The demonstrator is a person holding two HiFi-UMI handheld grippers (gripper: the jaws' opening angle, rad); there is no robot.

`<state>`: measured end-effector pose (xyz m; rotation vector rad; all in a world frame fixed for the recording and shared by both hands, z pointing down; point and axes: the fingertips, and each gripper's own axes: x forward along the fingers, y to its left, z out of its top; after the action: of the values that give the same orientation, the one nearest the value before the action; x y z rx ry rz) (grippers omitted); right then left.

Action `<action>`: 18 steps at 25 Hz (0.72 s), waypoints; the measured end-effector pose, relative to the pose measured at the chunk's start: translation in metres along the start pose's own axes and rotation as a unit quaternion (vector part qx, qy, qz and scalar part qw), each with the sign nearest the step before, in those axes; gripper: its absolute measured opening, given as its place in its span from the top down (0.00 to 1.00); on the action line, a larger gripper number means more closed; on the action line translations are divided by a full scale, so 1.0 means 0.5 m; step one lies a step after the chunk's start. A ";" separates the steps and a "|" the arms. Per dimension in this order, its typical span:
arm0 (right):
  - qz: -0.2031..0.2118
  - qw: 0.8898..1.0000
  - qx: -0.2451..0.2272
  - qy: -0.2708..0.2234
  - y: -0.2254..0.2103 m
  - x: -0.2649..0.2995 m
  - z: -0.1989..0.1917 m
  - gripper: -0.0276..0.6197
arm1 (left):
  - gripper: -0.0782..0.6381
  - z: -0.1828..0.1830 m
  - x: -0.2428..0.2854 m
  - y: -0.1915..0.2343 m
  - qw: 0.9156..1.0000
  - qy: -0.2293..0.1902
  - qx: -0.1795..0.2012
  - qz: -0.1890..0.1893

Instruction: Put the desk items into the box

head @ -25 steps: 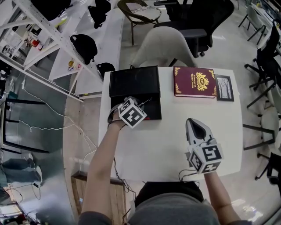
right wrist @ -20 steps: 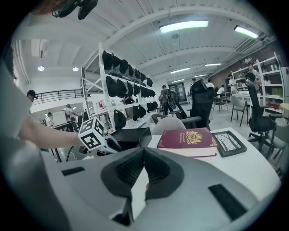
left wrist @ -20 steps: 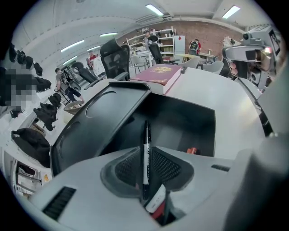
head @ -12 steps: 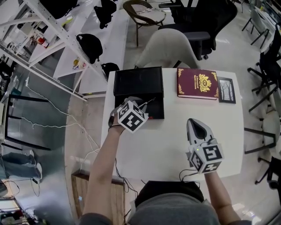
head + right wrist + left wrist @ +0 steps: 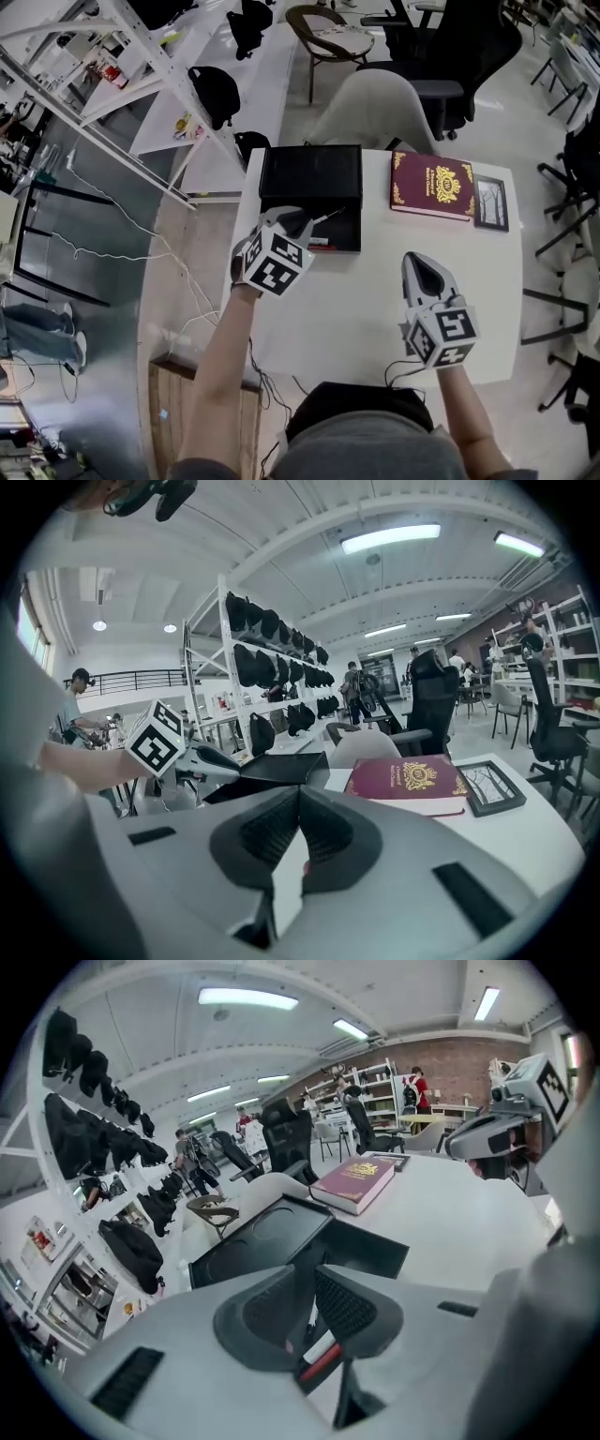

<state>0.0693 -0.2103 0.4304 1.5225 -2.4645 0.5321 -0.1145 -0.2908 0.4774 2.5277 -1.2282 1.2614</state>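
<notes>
Box point(image 5: 310, 176) noted black and open at the far left corner of the table point(image 5: 356, 309), its flat lid lying toward the far edge and its tray on the near side. Your left gripper point(image 5: 302, 225) hangs over the near part of that tray, jaws pointing toward the far edge. In the left gripper view its fingers point(image 5: 352, 1307) stand a little apart with a narrow gap, and the pads press on nothing that can be seen. Through that gap you look down on a red-and-white marker point(image 5: 322, 1356) and a thin dark pen point(image 5: 309, 1319). Both appear to lie inside the tray, though whether the thin pen touches a pad cannot be settled. Your right gripper point(image 5: 420, 261) sits over the near right part of the table, well apart from the box, aimed at the far edge. Its fingers point(image 5: 328, 832) meet at the tips and carry nothing; only white tabletop shows below them. Two desk items are outside the box. A maroon book point(image 5: 432, 186) with a gold emblem lies flat along the far edge, just right of the box. A small dark picture frame point(image 5: 492, 202) lies flat just beside the book at the far right corner. A white chair point(image 5: 361, 108) stands against the far edge of the table, behind box and book.
</notes>
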 end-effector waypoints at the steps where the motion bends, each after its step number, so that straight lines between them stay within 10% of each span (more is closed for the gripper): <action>1: 0.002 1.000 -0.001 -0.001 0.002 0.000 0.001 0.95 | 0.80 0.002 -0.010 0.002 1.000 -0.006 -0.007 0.006; 18: 0.029 0.999 -0.020 -0.013 0.046 -0.007 0.026 0.95 | 0.85 -0.026 -0.160 0.004 0.982 -0.096 -0.138 0.087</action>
<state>0.0506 -0.2033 0.4129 1.4557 -2.5316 0.4730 -0.1522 -0.2369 0.4299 2.4254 -1.5710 0.8168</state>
